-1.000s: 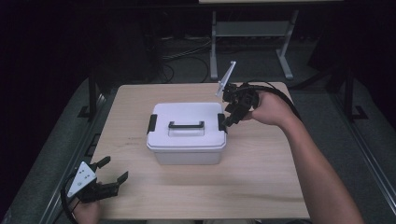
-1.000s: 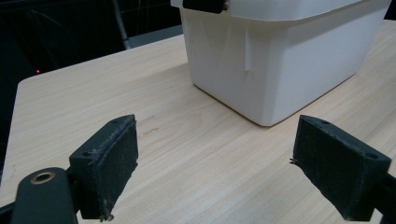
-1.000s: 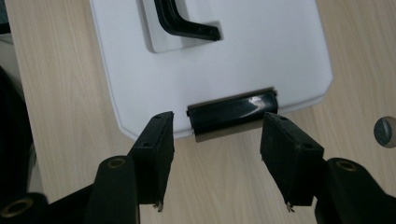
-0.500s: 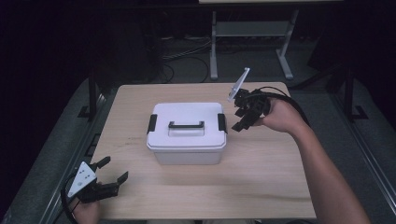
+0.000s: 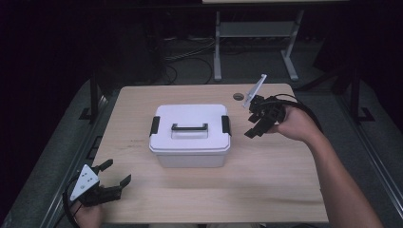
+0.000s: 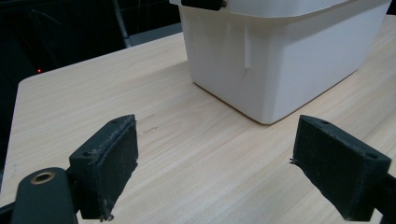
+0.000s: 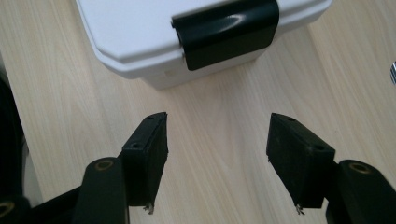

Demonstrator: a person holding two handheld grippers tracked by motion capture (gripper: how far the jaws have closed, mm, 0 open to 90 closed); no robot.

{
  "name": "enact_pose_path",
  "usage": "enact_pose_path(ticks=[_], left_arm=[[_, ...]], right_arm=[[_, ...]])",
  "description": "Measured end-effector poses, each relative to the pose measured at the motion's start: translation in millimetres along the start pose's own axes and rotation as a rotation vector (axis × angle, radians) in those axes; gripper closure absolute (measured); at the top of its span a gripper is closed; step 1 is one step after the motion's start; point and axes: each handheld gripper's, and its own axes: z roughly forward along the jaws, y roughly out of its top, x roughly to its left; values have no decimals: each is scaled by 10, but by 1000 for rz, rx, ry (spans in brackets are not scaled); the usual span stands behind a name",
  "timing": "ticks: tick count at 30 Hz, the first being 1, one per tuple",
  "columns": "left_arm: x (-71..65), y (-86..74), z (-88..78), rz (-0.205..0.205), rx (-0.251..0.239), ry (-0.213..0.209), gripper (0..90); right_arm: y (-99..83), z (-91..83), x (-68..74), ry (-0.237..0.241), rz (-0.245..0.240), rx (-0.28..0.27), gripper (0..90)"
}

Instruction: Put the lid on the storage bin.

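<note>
A white lidded box (image 5: 190,142) with a black handle (image 5: 189,127) stands in the middle of the wooden table (image 5: 266,180). It has a black latch on each end, and the right latch (image 5: 225,125) lies flat against the side. My right gripper (image 5: 249,127) hovers just right of that latch, apart from it. Its jaws have just been opening and nothing is between them. In the right gripper view the latch (image 7: 226,30) sits ahead of the open right gripper (image 7: 217,154). My left gripper (image 5: 118,171) rests open at the table's near left corner, facing the box (image 6: 289,56).
A small round hole (image 5: 238,96) marks the table's far right. Behind the table are a metal stand (image 5: 217,52) and floor cables. Bare wood spreads in front of the box and to its right.
My right gripper has drawn away from the box's right latch, moving right and slightly down, with its jaws wider apart. The left gripper has stayed put.
</note>
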Motion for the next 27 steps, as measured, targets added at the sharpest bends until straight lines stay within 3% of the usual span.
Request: enact_pose_path(ticks=[12,27], left_arm=[[5,-2,-2,1,2,2,135],[17,-3,-11,-1,-1,2,135]], right_arm=[[-169,39,-23,-8,22,11,368],[-334,218,-27,5,35,23,361]])
